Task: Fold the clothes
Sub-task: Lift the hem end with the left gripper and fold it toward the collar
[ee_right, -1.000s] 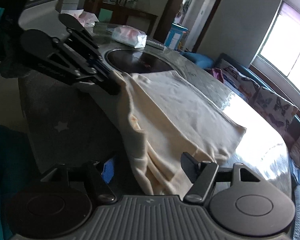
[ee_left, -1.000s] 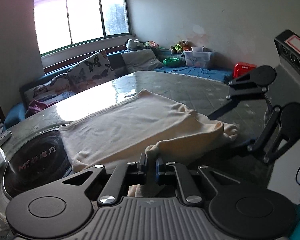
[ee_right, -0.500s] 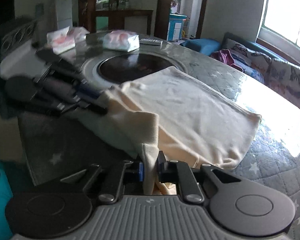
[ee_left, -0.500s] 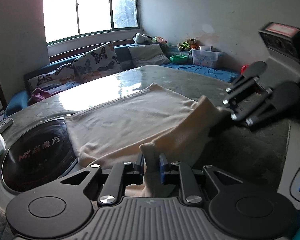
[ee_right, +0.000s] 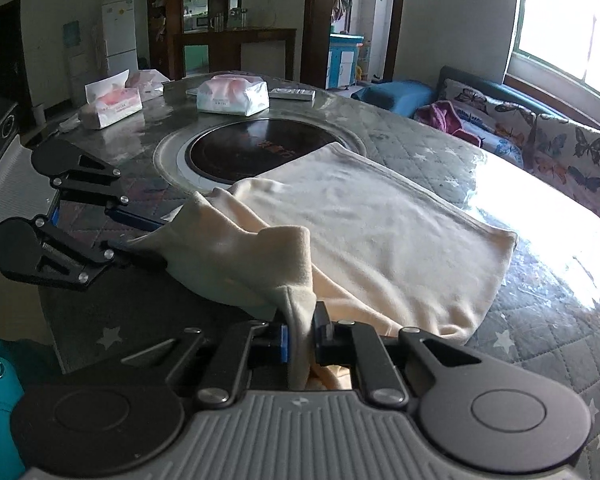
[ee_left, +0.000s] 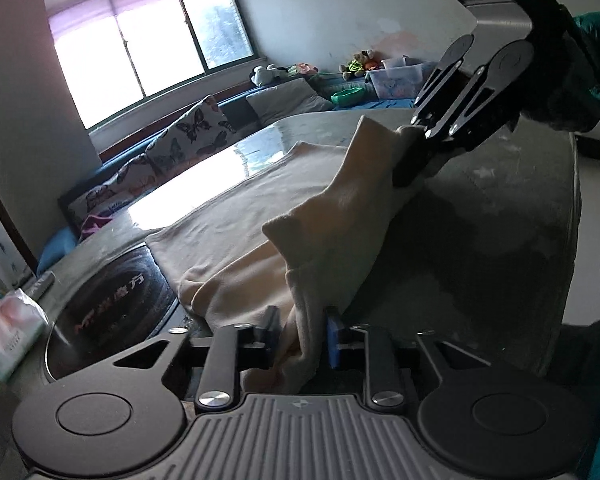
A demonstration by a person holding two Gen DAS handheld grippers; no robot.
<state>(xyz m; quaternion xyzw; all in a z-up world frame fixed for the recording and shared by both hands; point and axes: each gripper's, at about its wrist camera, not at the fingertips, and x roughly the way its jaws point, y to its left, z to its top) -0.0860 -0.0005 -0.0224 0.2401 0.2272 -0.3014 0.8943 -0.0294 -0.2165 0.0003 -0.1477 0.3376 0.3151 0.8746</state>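
A cream garment point(ee_left: 260, 208) lies on the round table, its far part flat and its near edge lifted; it also shows in the right wrist view point(ee_right: 380, 232). My left gripper point(ee_left: 300, 340) is shut on one corner of the lifted edge. My right gripper point(ee_right: 300, 338) is shut on the other corner. Each gripper shows in the other's view, the right one point(ee_left: 416, 156) and the left one point(ee_right: 140, 236), with the edge stretched between them above the table.
A black induction hob point(ee_right: 256, 152) is set in the table point(ee_right: 540, 340) beside the garment. Tissue packs point(ee_right: 232, 96) and a remote point(ee_right: 292, 94) lie beyond it. A sofa with butterfly cushions point(ee_left: 188, 132) stands under the window.
Both grippers have lifted the near edge of the garment higher off the table. The right gripper closed on its corner a second ago.
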